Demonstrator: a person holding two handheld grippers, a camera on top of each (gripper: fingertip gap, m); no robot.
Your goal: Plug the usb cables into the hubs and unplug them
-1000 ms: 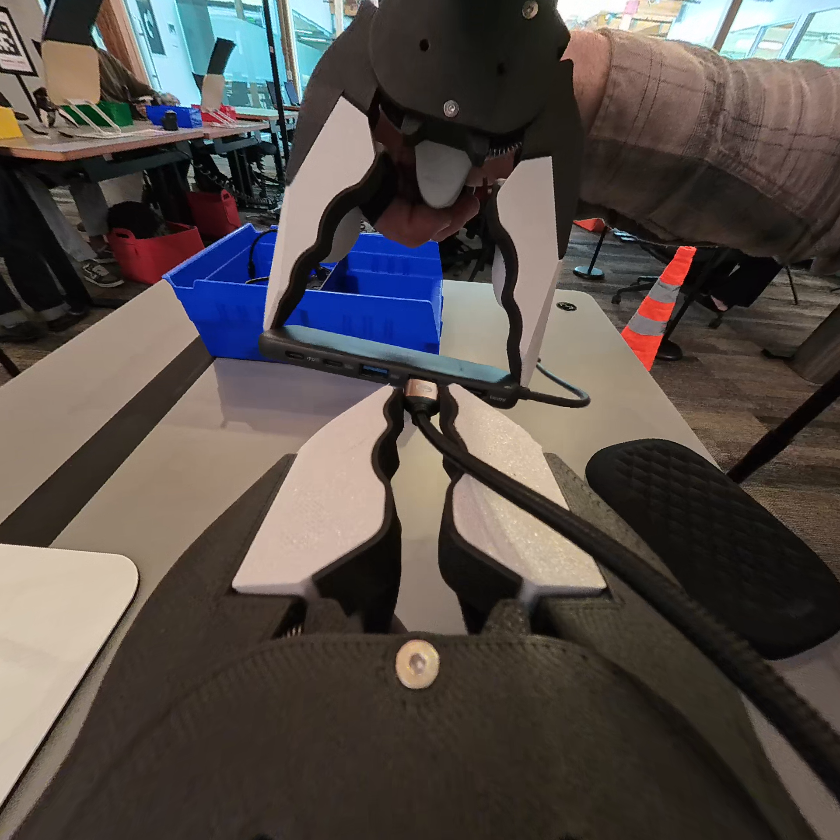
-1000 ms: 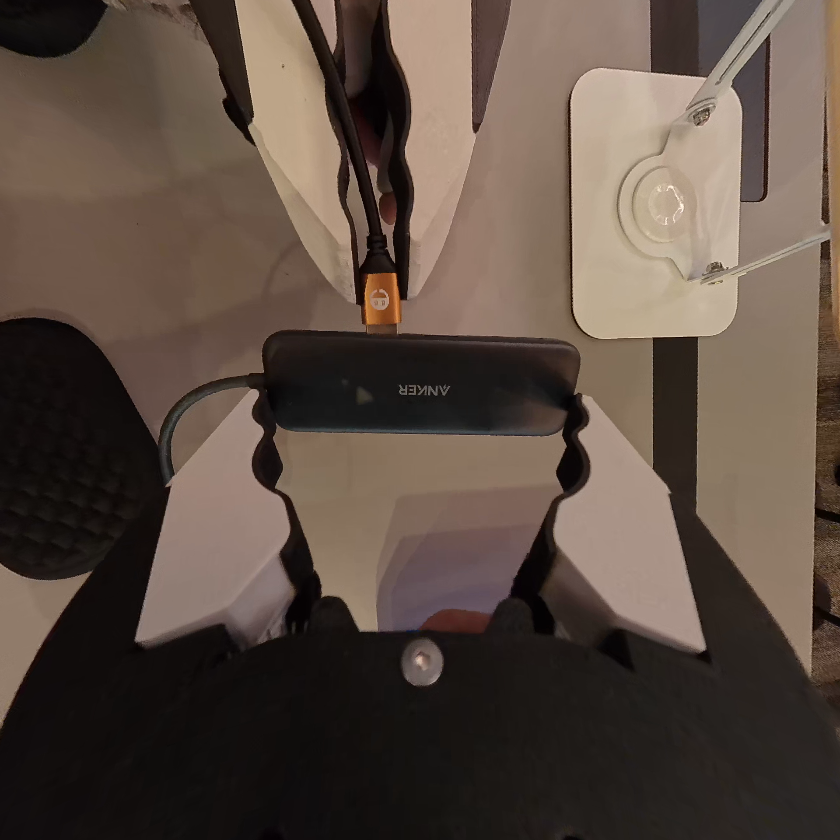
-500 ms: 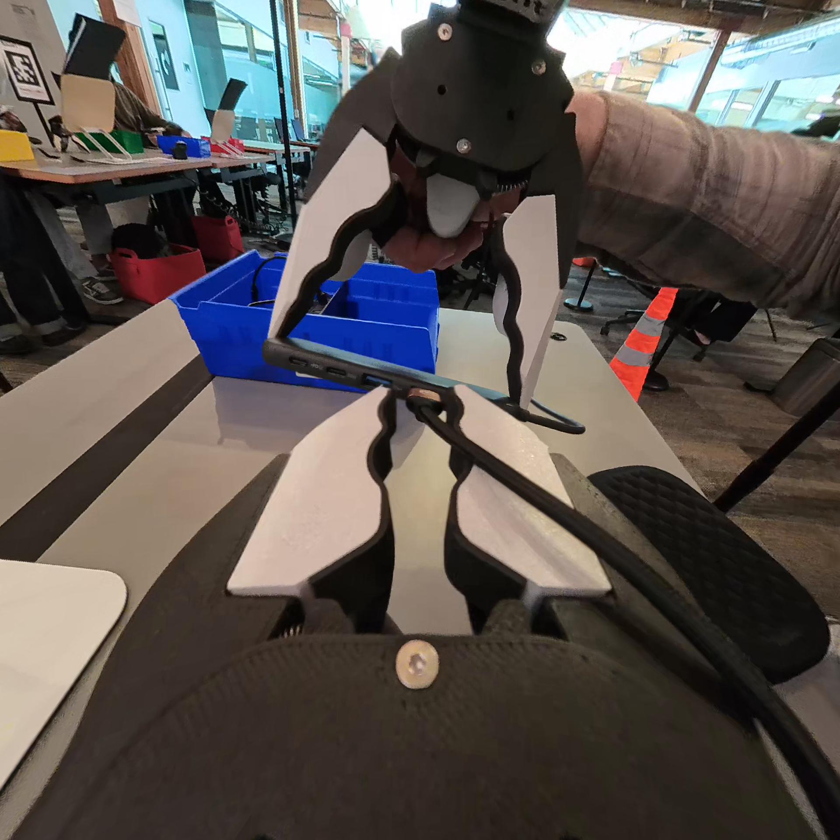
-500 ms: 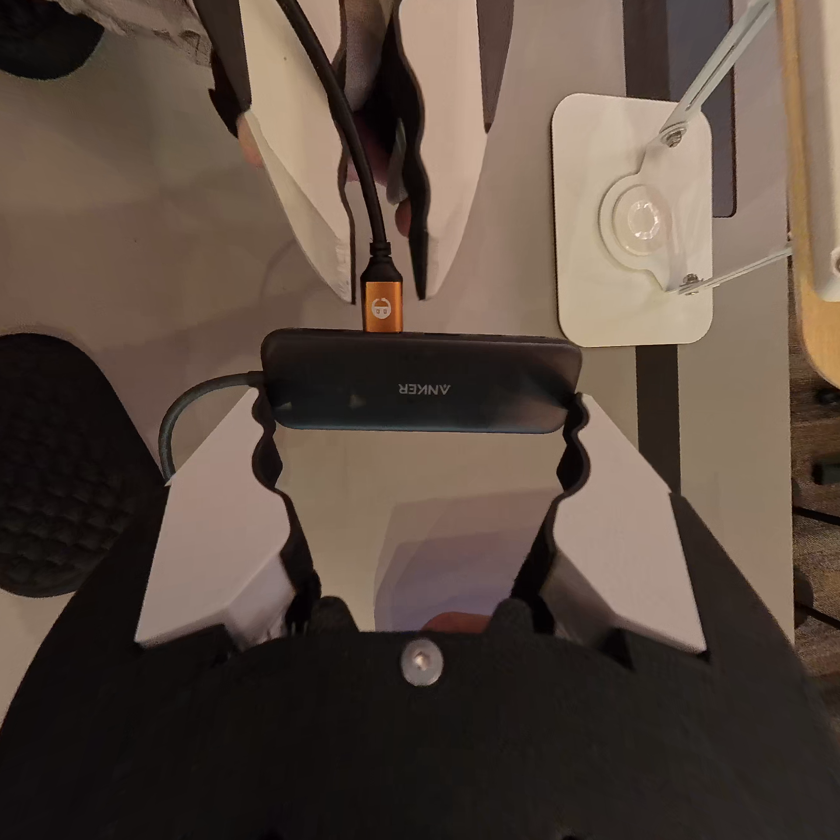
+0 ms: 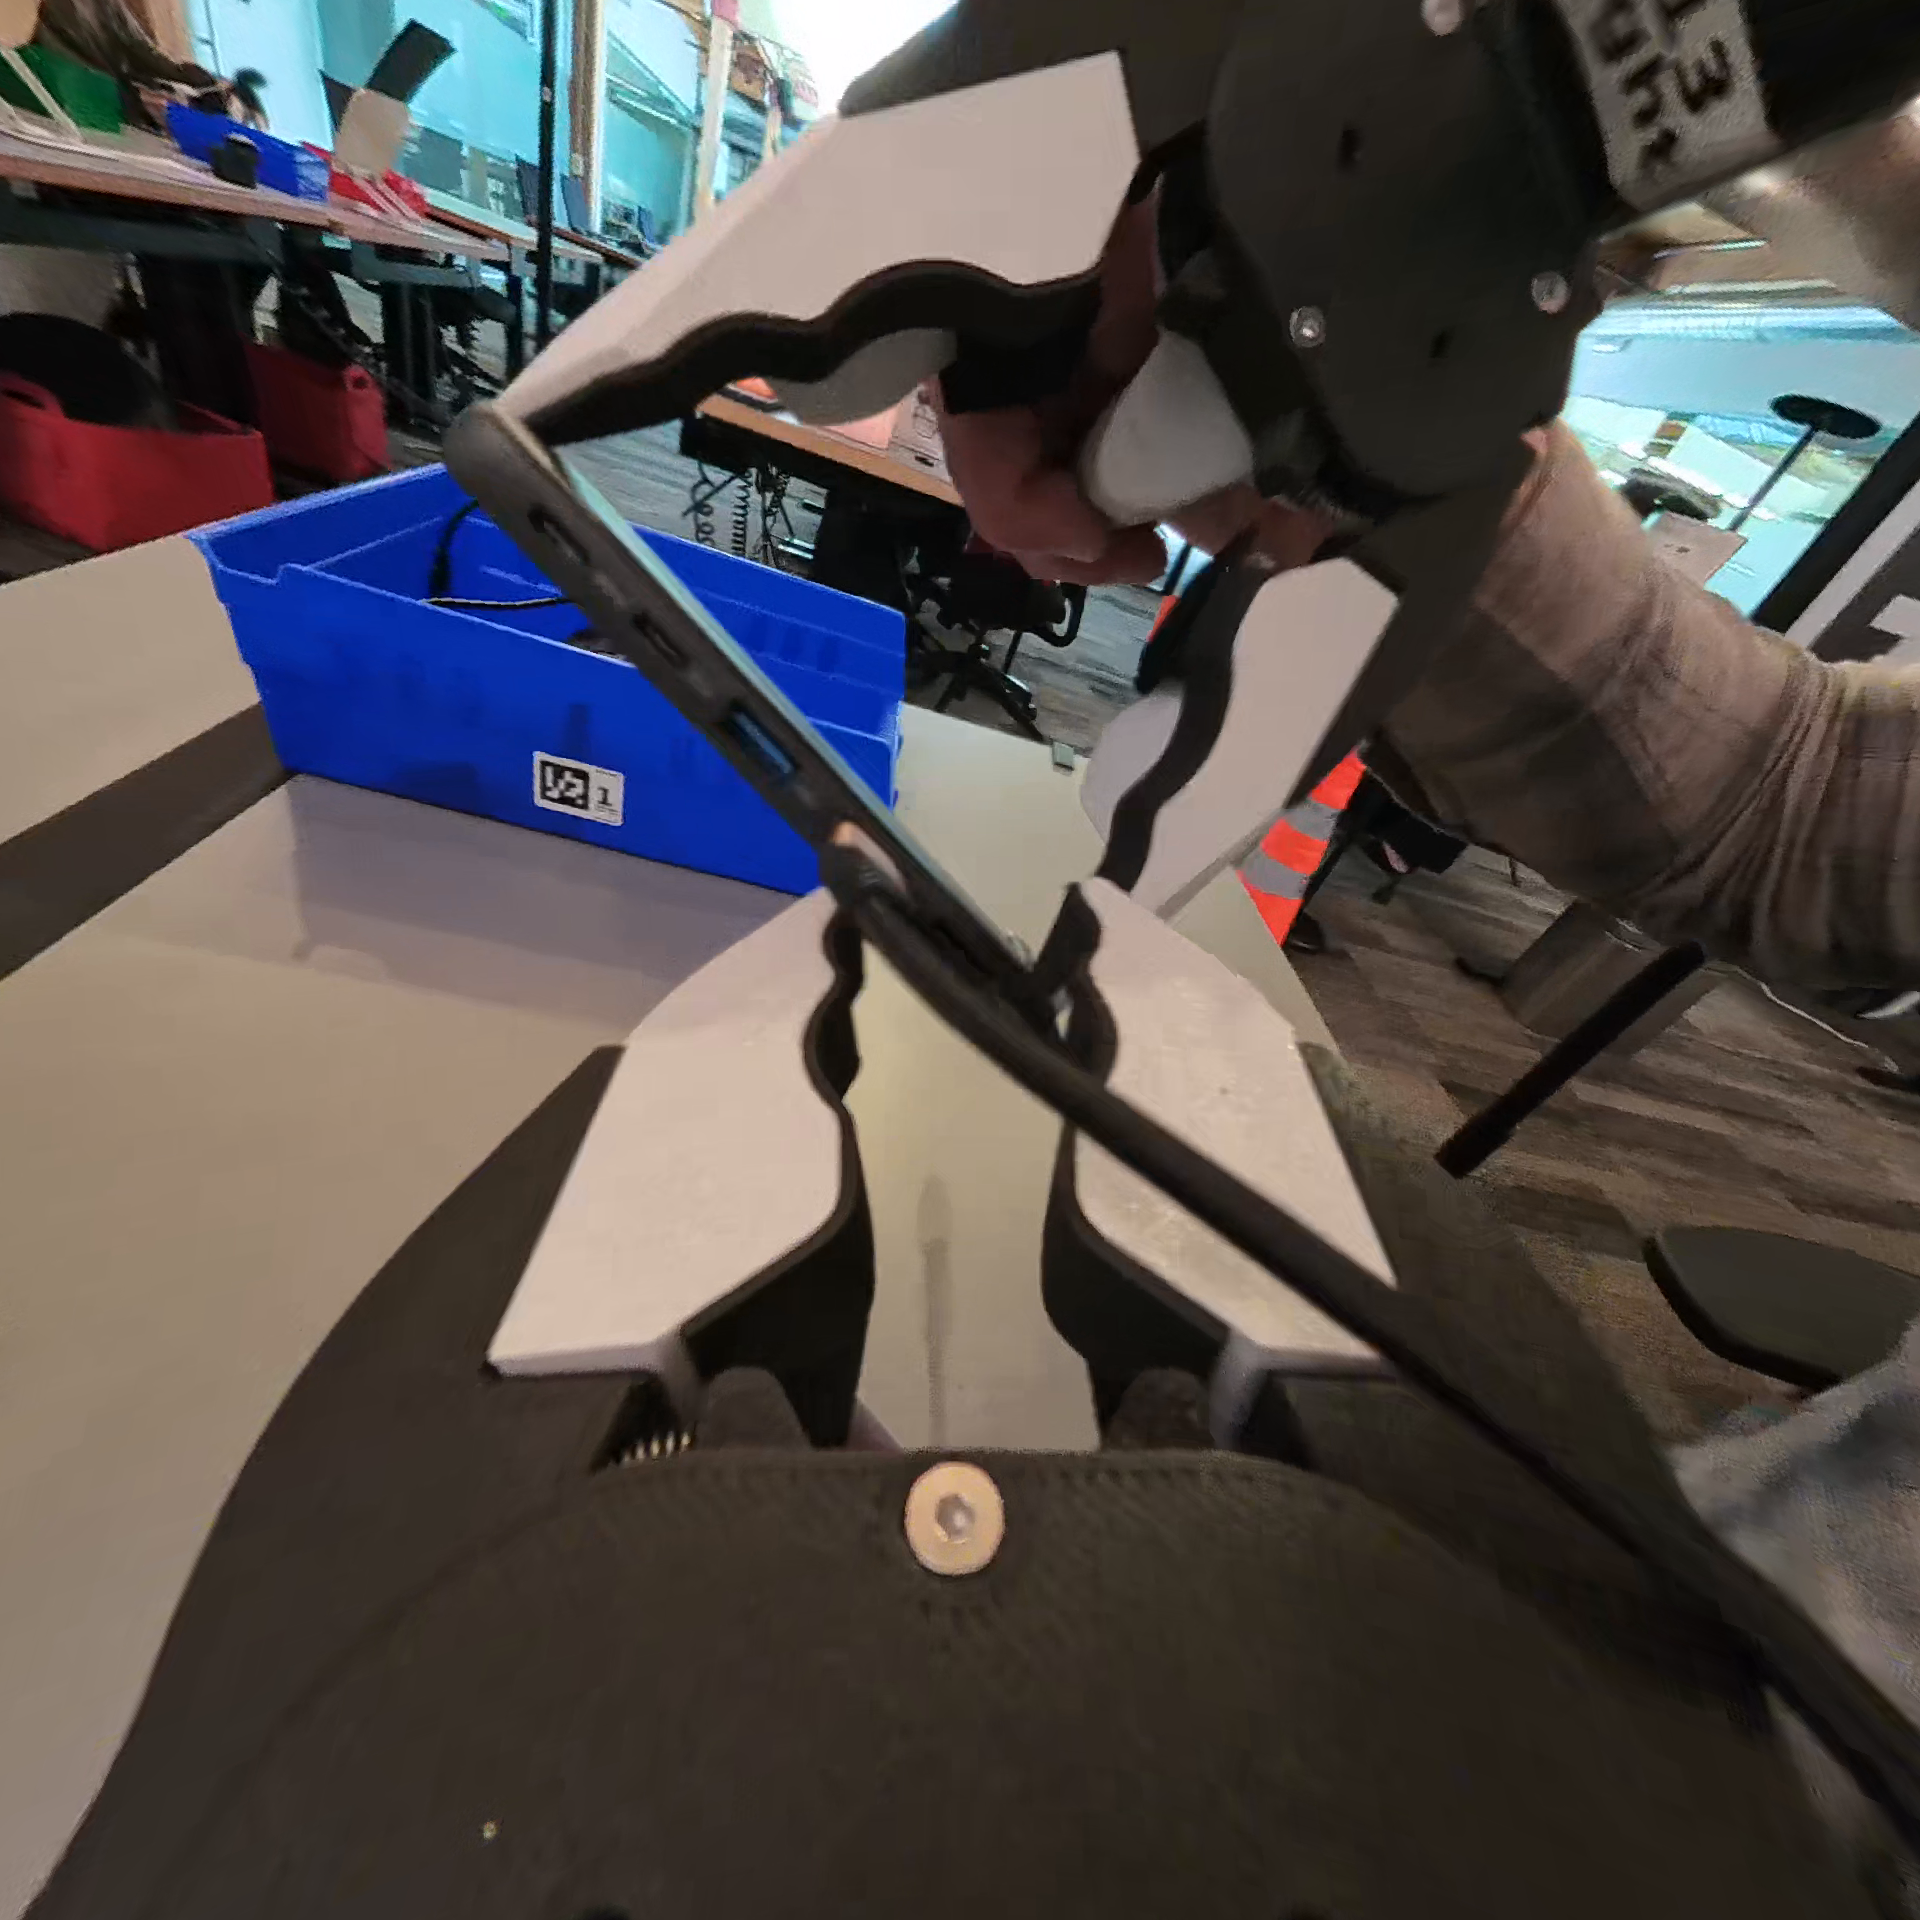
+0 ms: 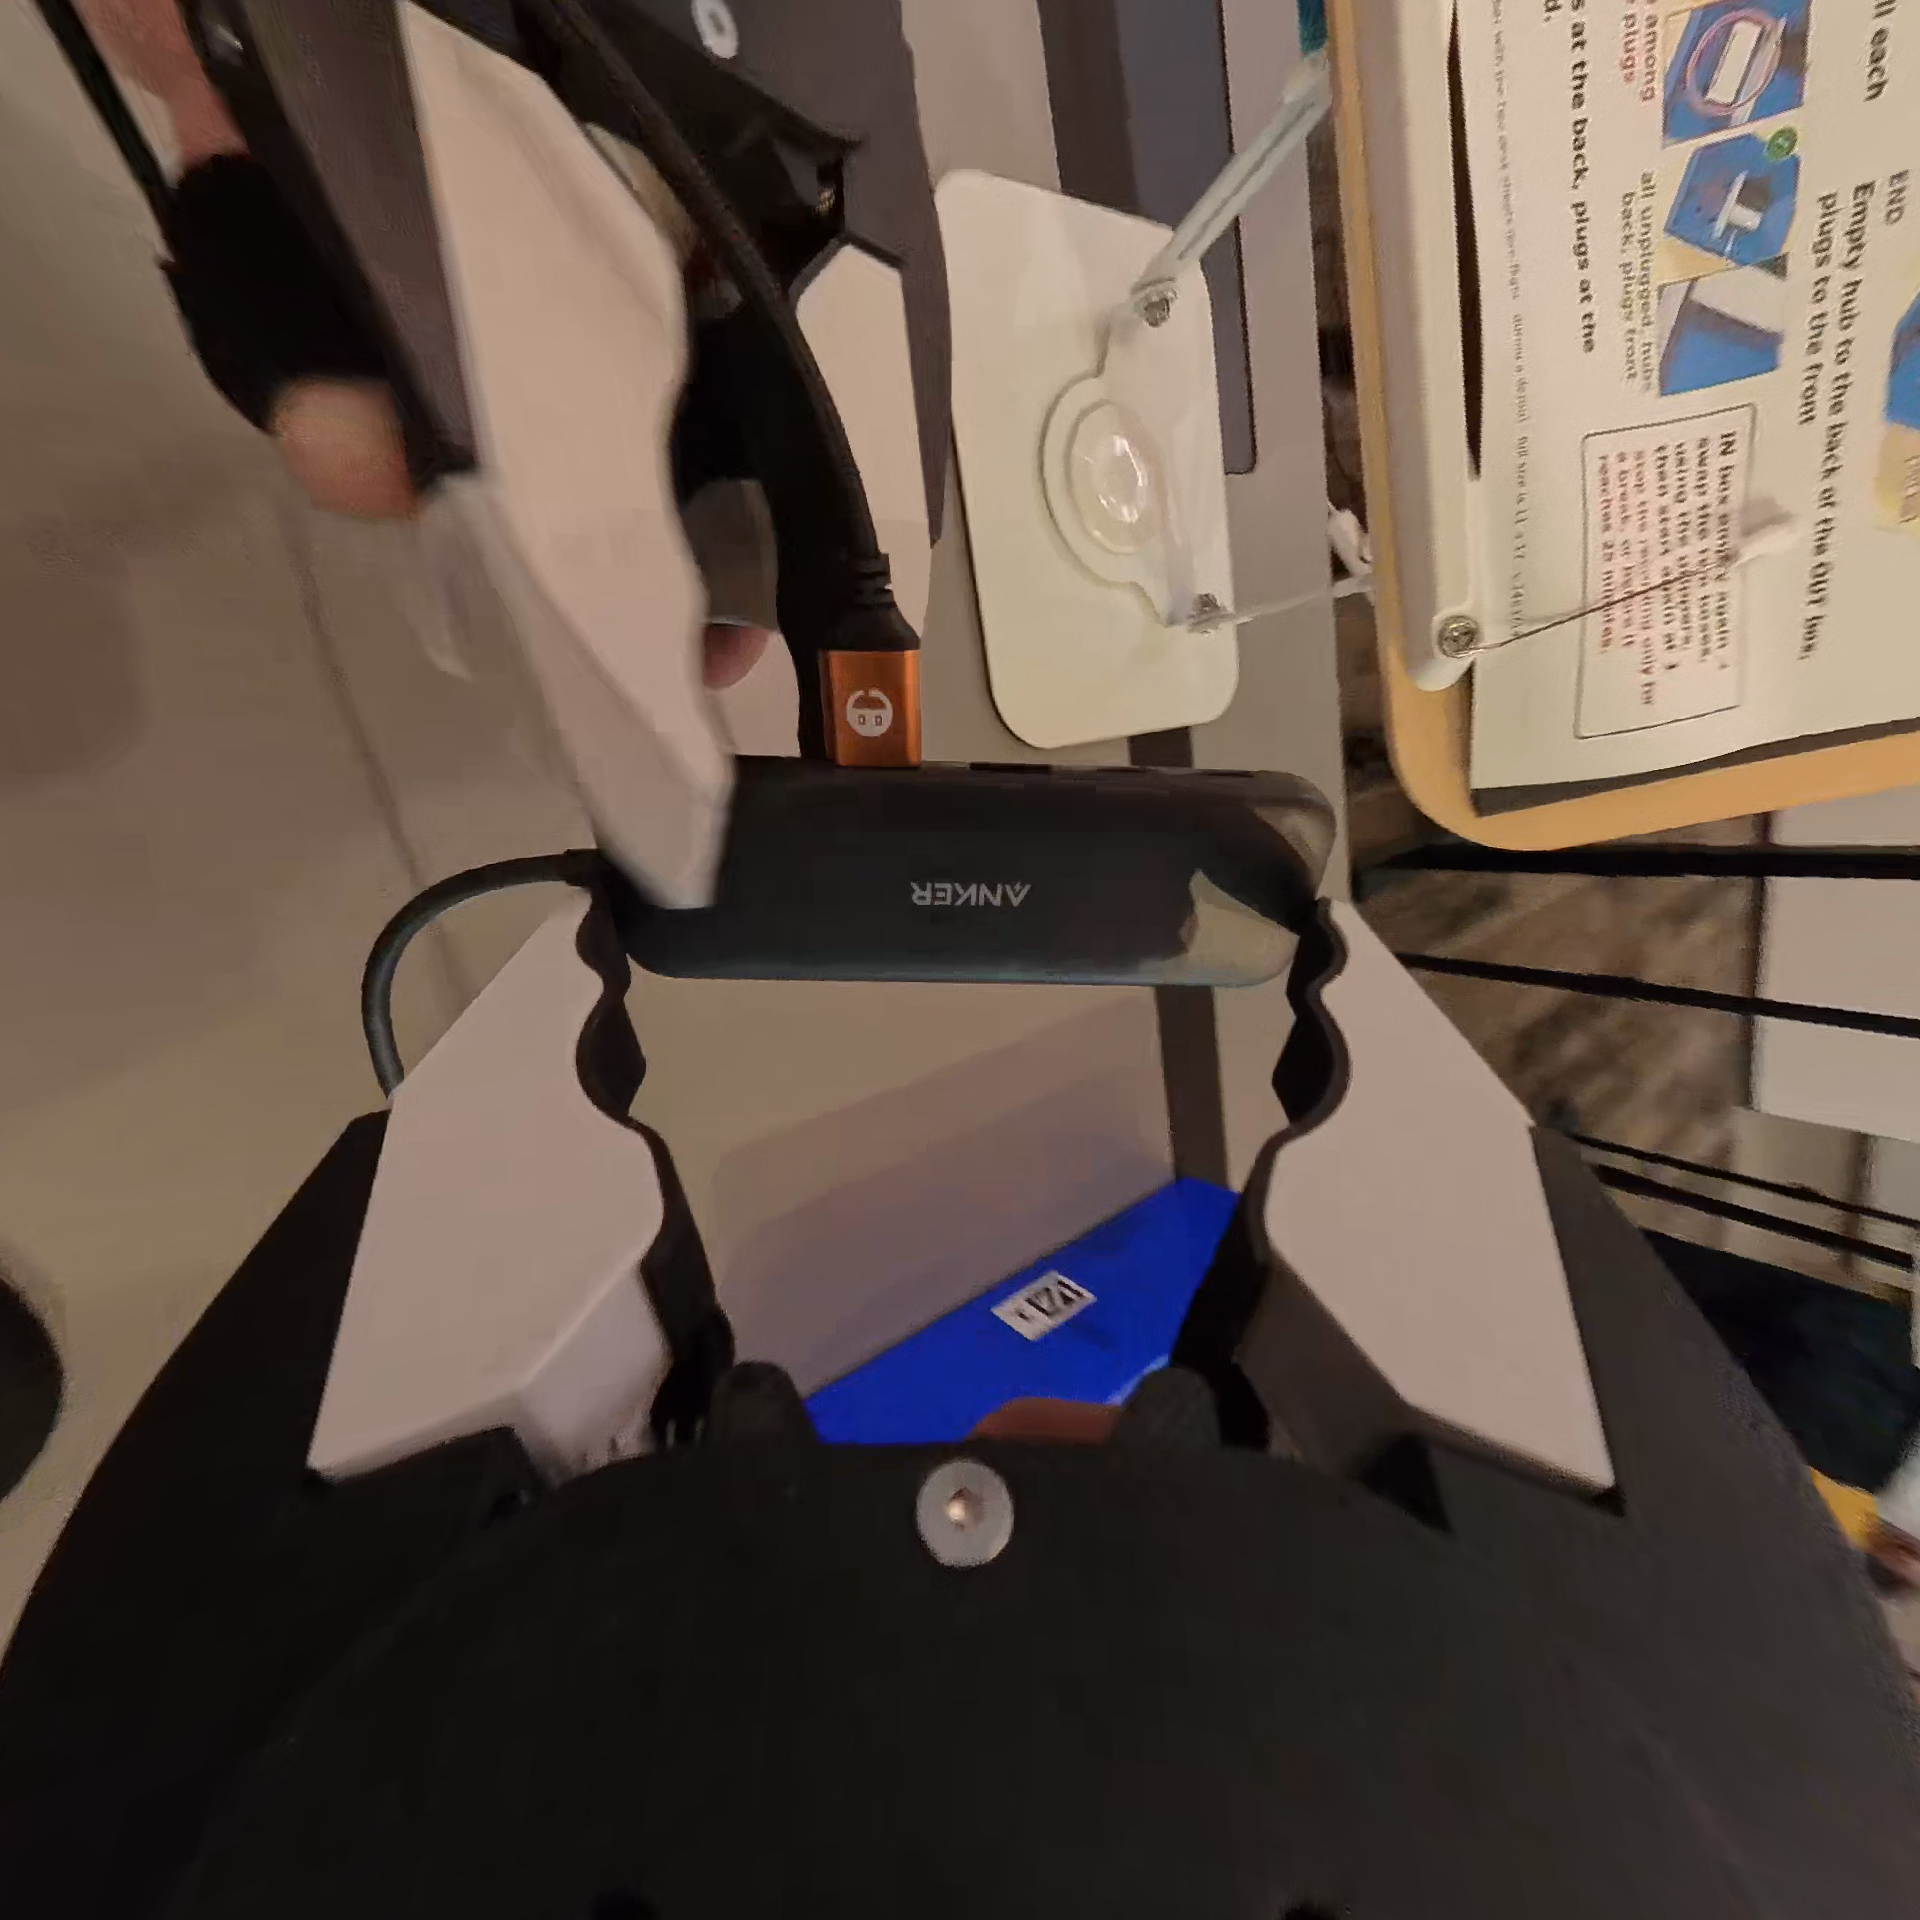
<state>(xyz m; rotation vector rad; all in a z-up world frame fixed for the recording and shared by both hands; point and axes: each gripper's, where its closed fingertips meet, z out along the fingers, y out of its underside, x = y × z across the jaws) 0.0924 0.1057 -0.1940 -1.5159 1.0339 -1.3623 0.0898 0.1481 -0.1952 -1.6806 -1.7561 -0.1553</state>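
A dark grey USB hub [image 6: 966,894] is gripped end to end by my right gripper [image 6: 961,925], which is shut on it. The hub is held above the table and, in the left wrist view [image 5: 665,644], slopes down to the right. An orange USB plug [image 6: 868,707] on a black braided cable [image 5: 1195,1143] sits in a port on the hub's side. My left gripper [image 5: 956,925] is open; the cable runs between its fingers without being pinched. One of its white fingers [image 6: 623,623] overlaps the hub's left end.
A blue bin [image 5: 468,707] with a cable inside stands on the grey table [image 5: 312,1039] behind the hub. A white stand base [image 6: 1091,468] and an instruction board [image 6: 1610,416] lie on the far side. A black pad [image 5: 1787,1299] is at the right and an orange cone [image 5: 1299,842] stands on the floor.
My left gripper has opened and let go of the plug, which stays in the hub. My right gripper has lifted and tilted the hub.
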